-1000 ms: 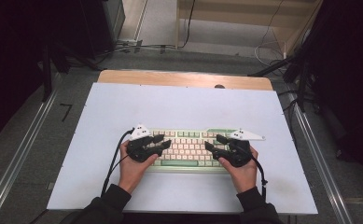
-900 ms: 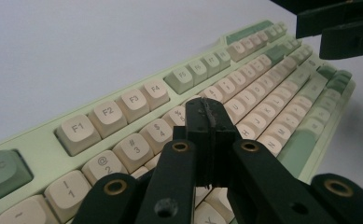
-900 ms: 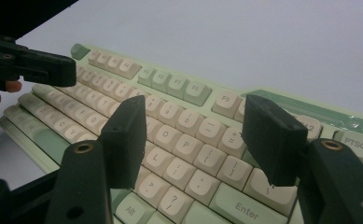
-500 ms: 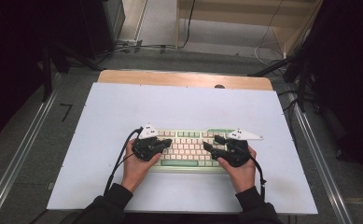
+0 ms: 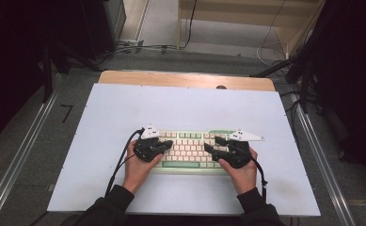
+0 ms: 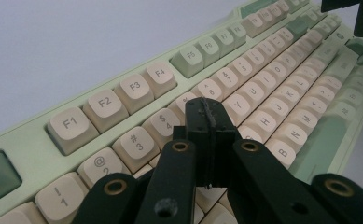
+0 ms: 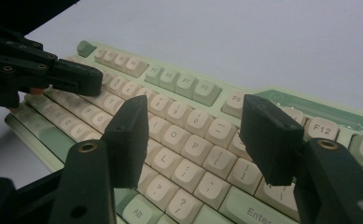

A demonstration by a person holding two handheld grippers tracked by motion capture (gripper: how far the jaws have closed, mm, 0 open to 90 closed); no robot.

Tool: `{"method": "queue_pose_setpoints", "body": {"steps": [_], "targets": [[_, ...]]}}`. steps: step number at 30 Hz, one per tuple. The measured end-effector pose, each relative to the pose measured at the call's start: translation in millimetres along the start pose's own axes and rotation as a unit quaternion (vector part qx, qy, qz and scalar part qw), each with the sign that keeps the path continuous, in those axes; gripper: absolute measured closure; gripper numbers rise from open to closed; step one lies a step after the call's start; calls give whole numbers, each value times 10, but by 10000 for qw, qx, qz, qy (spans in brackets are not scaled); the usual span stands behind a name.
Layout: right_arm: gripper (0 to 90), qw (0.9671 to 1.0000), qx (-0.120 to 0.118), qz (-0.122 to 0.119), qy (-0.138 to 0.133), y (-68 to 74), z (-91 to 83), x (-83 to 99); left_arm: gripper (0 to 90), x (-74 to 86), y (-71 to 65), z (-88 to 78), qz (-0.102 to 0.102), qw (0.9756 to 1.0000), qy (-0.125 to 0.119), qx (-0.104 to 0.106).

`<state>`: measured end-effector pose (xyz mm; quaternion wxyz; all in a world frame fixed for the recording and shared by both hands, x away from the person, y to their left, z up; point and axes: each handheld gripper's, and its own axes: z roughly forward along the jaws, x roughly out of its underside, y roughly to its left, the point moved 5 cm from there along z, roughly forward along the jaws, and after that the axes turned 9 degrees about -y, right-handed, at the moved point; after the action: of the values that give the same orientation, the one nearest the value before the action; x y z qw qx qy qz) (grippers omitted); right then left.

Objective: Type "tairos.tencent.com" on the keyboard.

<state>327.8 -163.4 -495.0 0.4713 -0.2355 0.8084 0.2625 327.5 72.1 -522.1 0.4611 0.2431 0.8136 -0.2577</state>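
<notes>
Mint-green keyboard (image 5: 190, 150) lies square at the near middle of the white table (image 5: 180, 106), so the left gripper (image 6: 207, 121), jaws pressed together into 1 blunt tip, can poke keys while the right gripper (image 7: 195, 140) hovers with jaws wide, empty.

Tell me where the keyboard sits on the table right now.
In the high view the keyboard lies on the white mat, near its front edge and about mid-width, between the left gripper and the right gripper.
</notes>
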Motion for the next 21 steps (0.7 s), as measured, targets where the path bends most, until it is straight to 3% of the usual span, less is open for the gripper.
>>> {"method": "queue_pose_setpoints", "body": {"steps": [6, 9, 12, 13, 14, 15, 16, 18, 21], "targets": [[406, 10000, -7, -10, 10, 2, 12, 2, 900, 27, -15, 28, -63, 9998, 170, 70], [406, 10000, -8, -28, 24, 7, 22, 4, 900, -17, -24, -19, -108, 9998, -9, 152], [408, 10000, -17, -23, 22, 14, 28, 0, 778, -85, -13, -94, -263, 9989, -287, 252], [408, 10000, -17, -23, 22, 14, 28, 0, 778, -102, -6, -114, -295, 9985, -372, 262], [407, 10000, -16, -25, 23, 13, 30, 1, 725, -115, 2, -132, -309, 9982, -435, 258], [408, 10000, -22, -30, 30, 12, 34, 1, 606, -128, 6, -146, -345, 9978, -506, 245], [408, 10000, -22, -30, 30, 12, 34, 1, 606, -138, 13, -159, -349, 9976, -557, 236], [407, 10000, -29, -40, 22, 14, 37, -3, 510, -145, 22, -182, -398, 9970, -633, 206], [408, 10000, -48, -35, 25, 21, 47, -10, 437, -141, 40, -209, -417, 9968, -681, 95]]}}
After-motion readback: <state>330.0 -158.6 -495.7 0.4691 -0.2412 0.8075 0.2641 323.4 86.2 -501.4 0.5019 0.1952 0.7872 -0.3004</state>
